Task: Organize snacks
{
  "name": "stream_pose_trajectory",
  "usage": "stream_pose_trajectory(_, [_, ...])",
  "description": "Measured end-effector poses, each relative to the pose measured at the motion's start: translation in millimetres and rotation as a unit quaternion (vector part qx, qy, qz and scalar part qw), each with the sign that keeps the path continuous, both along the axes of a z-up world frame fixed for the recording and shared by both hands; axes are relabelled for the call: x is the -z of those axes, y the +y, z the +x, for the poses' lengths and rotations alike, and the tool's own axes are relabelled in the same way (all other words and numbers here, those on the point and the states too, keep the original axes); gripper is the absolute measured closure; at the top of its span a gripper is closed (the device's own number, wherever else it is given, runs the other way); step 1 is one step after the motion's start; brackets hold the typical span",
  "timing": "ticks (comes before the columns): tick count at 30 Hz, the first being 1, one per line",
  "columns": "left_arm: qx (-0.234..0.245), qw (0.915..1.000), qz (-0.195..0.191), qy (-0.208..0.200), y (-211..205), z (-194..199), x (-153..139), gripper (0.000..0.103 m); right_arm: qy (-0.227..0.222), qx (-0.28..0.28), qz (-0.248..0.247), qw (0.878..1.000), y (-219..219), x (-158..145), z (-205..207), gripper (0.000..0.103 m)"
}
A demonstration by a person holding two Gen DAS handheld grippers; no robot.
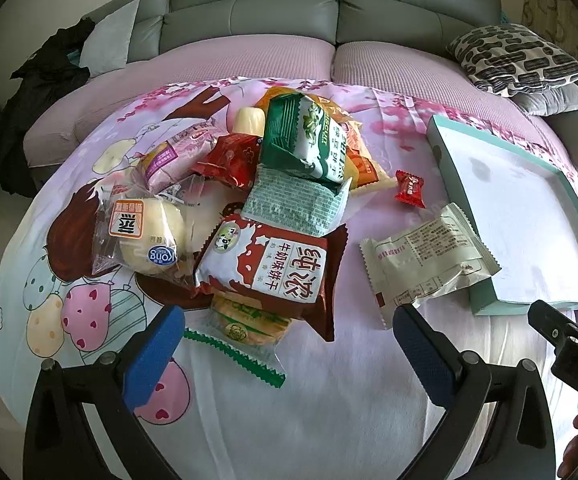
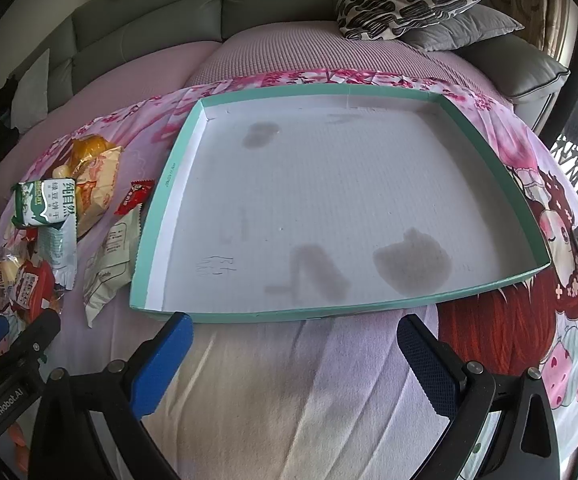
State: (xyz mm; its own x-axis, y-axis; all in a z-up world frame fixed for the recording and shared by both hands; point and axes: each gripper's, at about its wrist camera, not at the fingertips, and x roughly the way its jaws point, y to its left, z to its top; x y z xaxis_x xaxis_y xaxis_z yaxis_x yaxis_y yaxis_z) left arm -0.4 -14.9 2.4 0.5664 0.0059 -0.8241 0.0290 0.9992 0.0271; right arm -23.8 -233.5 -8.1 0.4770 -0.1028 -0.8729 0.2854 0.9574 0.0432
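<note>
Item one, your snack pile [image 1: 249,208]: it lies heaped on the pink cartoon-printed cloth [image 1: 329,380] that covers the surface before the grey sofa [image 1: 329,12]. On top sits a green-and-white biscuit packet [image 1: 305,140] printed "BISCUIT" with Chinese characters; in the right wrist view the same packet [image 2: 45,204] shows more Chinese text. Below it lies a maroon-and-white milk biscuit packet [image 1: 273,268] with large Chinese characters and a small panda badge. To its left is a clear-wrapped bun [image 1: 145,236] carrying an orange label and a blue round sticker that seems to read "Kong", though the print is small. Nearest you is a clear packet with a green zigzag edge [image 1: 245,340]. Apart from the heap lie a small red candy [image 1: 411,190] and a cream packet [image 1: 425,264] with fine printed tables, its edge touching the tray. Item two, the teal-rimmed cardboard tray [image 2: 489,160]: white inside, marked by grey stains, holding no snacks. Your left hand-held gripper [image 1: 289,356] hangs released over the near edge of the pile, grasping nothing. Your right hand-held gripper [image 2: 295,356] is likewise spread wide just before the tray's near wall.
</note>
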Motion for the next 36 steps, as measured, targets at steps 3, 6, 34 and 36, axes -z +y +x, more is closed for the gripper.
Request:
stream_pose_trajectory(3, [0.004, 1.0, -0.006, -0.004, 5, -1, 0, 0.0, 0.0, 0.001, 0.001, 1.0, 0, 0, 0, 0.0])
stream_pose_trajectory(6, [0.008, 0.9997, -0.008, -0.02, 11, 0, 0, 0.0, 0.0, 0.001, 0.001, 1.0, 0, 0, 0, 0.0])
stream_pose_trajectory(34, [-0.008, 0.9997, -0.016, -0.015, 16, 0, 3, 0.0, -0.014, -0.011, 0.001, 1.0, 8, -1, 0, 0.0])
stream_pose_trajectory(36, [-0.01, 0.9995, -0.021, -0.021, 17, -1, 1, 0.0, -0.027, -0.019, -0.001, 0.999, 12, -7, -1, 0.0])
